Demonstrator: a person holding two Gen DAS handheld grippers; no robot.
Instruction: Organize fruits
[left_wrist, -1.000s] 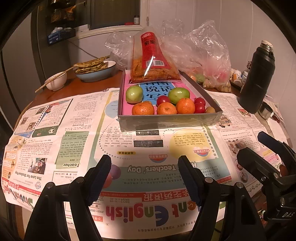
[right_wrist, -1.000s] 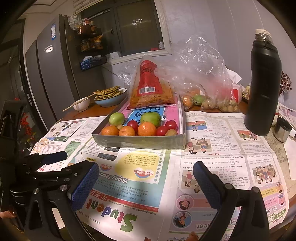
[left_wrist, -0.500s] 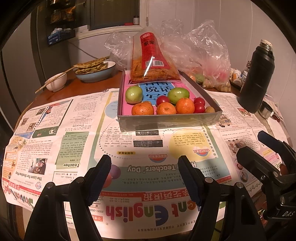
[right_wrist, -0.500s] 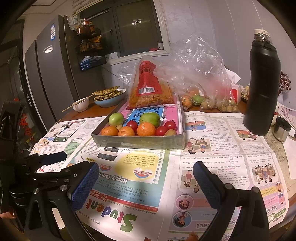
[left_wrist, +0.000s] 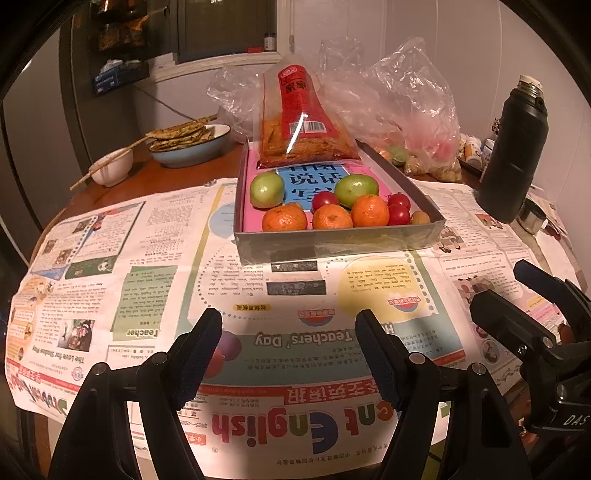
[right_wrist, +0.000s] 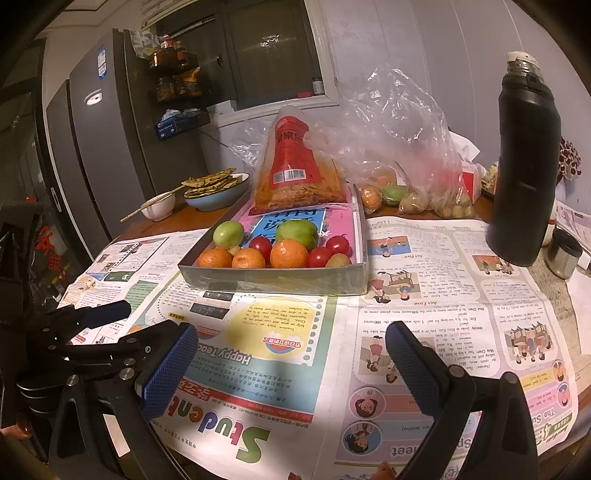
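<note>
A grey cardboard tray stands on the newspaper-covered table. At its near end lie three oranges, two green fruits, several small red fruits and a small yellowish one. A red snack bag leans at the tray's far end. My left gripper is open and empty above the newspaper, well short of the tray. My right gripper is open and empty too, to the right of the left one.
A tall black flask stands at the right with a small steel cup beside it. Clear plastic bags with more fruit lie behind the tray. A blue bowl of flatbreads and a white bowl with chopsticks sit back left.
</note>
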